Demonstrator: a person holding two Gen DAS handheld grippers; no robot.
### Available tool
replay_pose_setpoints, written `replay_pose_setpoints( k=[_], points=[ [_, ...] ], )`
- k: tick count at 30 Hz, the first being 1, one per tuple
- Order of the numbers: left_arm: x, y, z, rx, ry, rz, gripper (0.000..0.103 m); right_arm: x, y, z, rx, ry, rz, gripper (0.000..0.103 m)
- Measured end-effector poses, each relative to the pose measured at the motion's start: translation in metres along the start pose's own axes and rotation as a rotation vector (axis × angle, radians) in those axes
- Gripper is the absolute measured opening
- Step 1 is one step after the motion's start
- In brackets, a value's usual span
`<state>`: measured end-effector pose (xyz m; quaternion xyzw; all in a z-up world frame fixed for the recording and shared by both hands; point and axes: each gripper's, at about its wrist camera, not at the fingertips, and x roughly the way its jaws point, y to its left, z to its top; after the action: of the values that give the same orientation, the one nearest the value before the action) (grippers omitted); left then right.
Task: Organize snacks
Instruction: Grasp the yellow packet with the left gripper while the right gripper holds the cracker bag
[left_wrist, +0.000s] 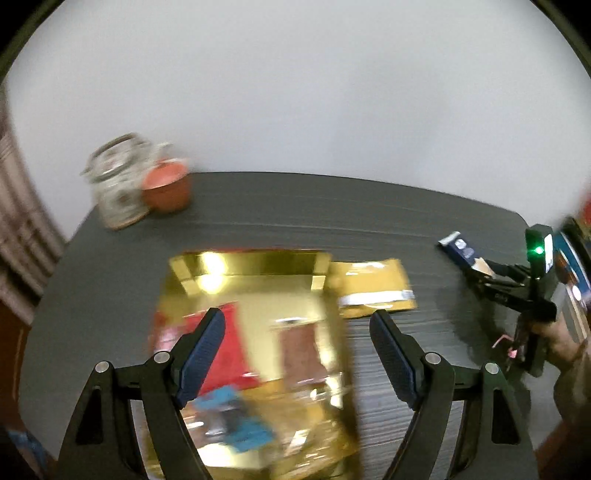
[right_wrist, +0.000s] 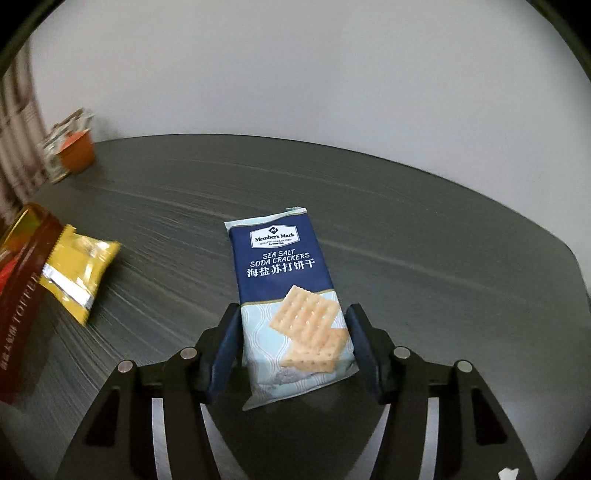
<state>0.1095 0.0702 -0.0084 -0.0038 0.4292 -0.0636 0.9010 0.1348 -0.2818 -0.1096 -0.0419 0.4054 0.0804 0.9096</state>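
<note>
Hovering over the gold snack tray (left_wrist: 255, 280), our left gripper (left_wrist: 297, 332) stands spread and empty, with the yellow snack pouch (left_wrist: 373, 291) just ahead of its right finger. Our right gripper (right_wrist: 293, 332) pinches the sea salt soda cracker pack (right_wrist: 284, 295) at its near end, the long axis running straight out ahead of the fingers.

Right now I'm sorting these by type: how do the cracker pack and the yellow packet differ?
The cracker pack is navy and pale blue with pictured crackers; the yellow packet is mustard with a silver band. The cracker pack sits between the right gripper's jaws; the yellow packet lies free against the gold box. Both are sealed wrappers on the dark table.
</note>
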Motion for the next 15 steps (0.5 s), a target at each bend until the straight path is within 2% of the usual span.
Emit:
replay_pose_setpoints(
  k=[3, 7, 11, 15],
  points=[
    [0.018, -0.034, 0.007, 0.036, 0.026, -0.048, 0.081, -0.012, -0.017, -0.016, 0.028, 0.002, -0.029, 0.054],
    [0.049, -0.063, 0.017, 0.028, 0.097, -0.097, 0.081, -0.025, -0.034, -0.035, 0.055, -0.003, -0.05, 0.054],
    [0.078, -0.082, 0.026, 0.028, 0.153, -0.094, 0.081, -0.031, -0.042, -0.042, 0.077, -0.003, -0.059, 0.054],
    [0.111, -0.087, 0.031, -0.02, 0.227, -0.069, 0.081, -0.03, -0.038, -0.043, 0.076, -0.003, -0.061, 0.054]
  ],
)
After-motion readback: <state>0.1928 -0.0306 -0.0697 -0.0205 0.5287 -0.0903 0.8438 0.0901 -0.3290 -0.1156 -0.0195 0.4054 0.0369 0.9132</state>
